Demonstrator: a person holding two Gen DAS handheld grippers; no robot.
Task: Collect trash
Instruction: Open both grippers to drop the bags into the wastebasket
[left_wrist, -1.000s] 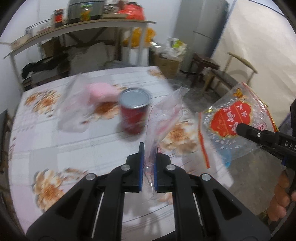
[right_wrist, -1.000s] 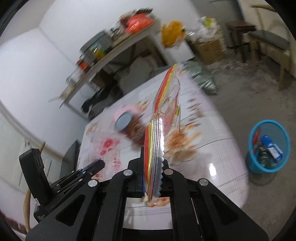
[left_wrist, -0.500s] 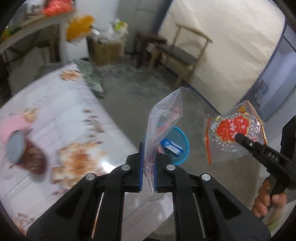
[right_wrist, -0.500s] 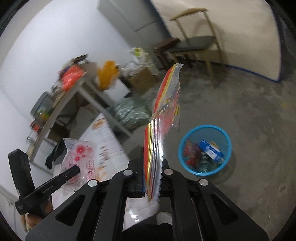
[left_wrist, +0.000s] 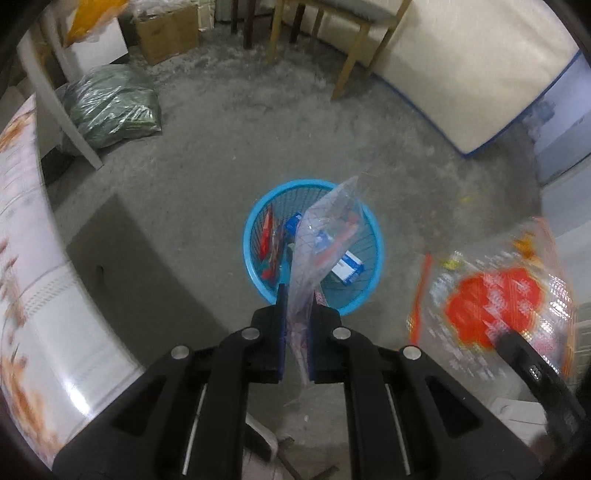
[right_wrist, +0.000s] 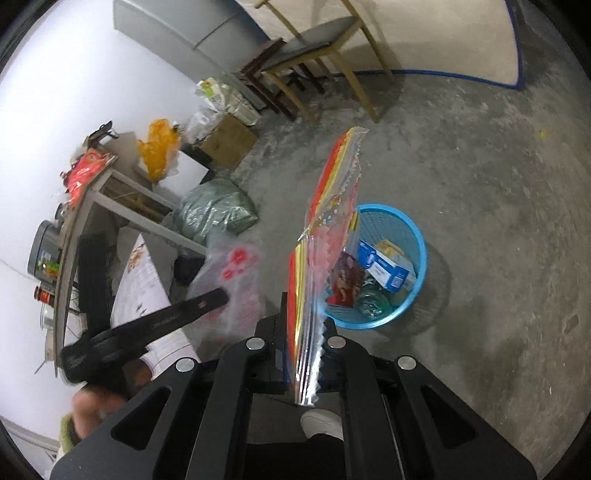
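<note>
Both pieces of trash are off the table and over the floor, so the carry looks nearly done and the drop is what remains. The left gripper (left_wrist: 295, 310) is clamped on a clear bag (left_wrist: 325, 236) with pink print, which hangs directly above the blue bin (left_wrist: 255, 273) in the left wrist view. The right gripper (right_wrist: 304, 332) is clamped on the edge of a red and yellow wrapper (right_wrist: 332, 221), which stands upright just beside the bin's near rim and partly in front of it in the right wrist view; whether it is truly over the opening I cannot tell from this angle. The bin already holds a blue and white box (right_wrist: 384, 269), a red packet (right_wrist: 345, 282) and other scraps, so earlier rounds seem complete. Only a strip of the table (left_wrist: 22, 258) shows, too blurred to say what trash is left there. To finish this round, both claws would have to open over the bin.
</note>
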